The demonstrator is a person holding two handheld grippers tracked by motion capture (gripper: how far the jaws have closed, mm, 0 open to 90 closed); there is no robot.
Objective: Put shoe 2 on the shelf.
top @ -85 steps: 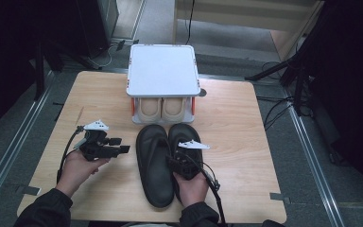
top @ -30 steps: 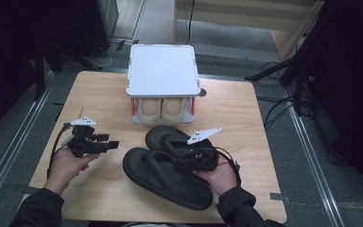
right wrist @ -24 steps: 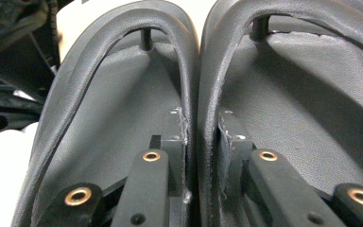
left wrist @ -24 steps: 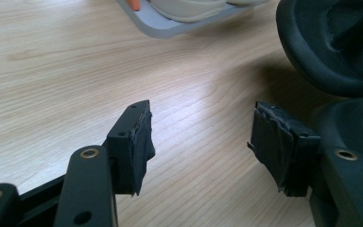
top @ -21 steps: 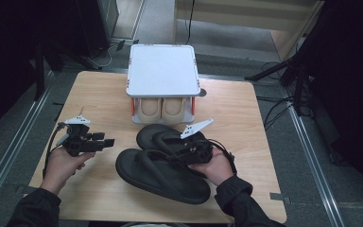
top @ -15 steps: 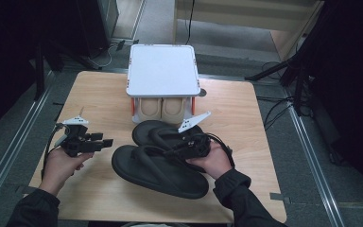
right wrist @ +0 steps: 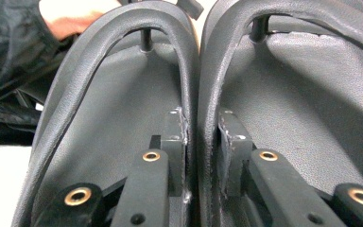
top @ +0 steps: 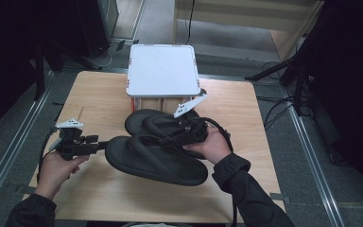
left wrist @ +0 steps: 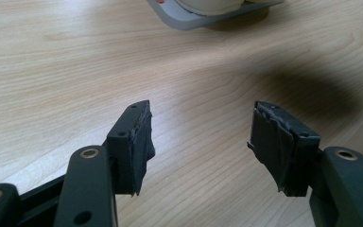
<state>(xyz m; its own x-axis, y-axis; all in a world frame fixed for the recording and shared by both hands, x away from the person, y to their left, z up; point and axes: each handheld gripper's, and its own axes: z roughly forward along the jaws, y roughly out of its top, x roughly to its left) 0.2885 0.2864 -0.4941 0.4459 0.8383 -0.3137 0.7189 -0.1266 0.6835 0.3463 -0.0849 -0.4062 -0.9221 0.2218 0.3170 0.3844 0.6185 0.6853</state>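
While the right gripper (top: 172,138) clamps the two inner straps of the black flip-flops (top: 158,153) together between its pads (right wrist: 176,137), the pair hangs off its jaws, one sandal on each side of them, toe posts ahead of the tips in the right gripper view. From the high view both soles look lifted and tilted above the table (top: 99,94), heels toward the right hand (top: 212,144), toes pointing across toward the left gripper (top: 94,144). Left gripper: jaws wide apart, nothing between them, just bare wood beyond its tips, with the tray edge of the shoe rack (left wrist: 208,14) farther ahead. It hovers just off the toe end of the nearer sandal, not touching. Step in hand, as I read it: carrying the pair as one bundle toward the rack (top: 163,71), which sits just beyond the right gripper and already holds a light-coloured pair on its lower shelf. Next move needs the pinch kept firm, since the straps are soft and could slip, then swing the toes round to face the rack opening. Left gripper could steady the sagging toe end.
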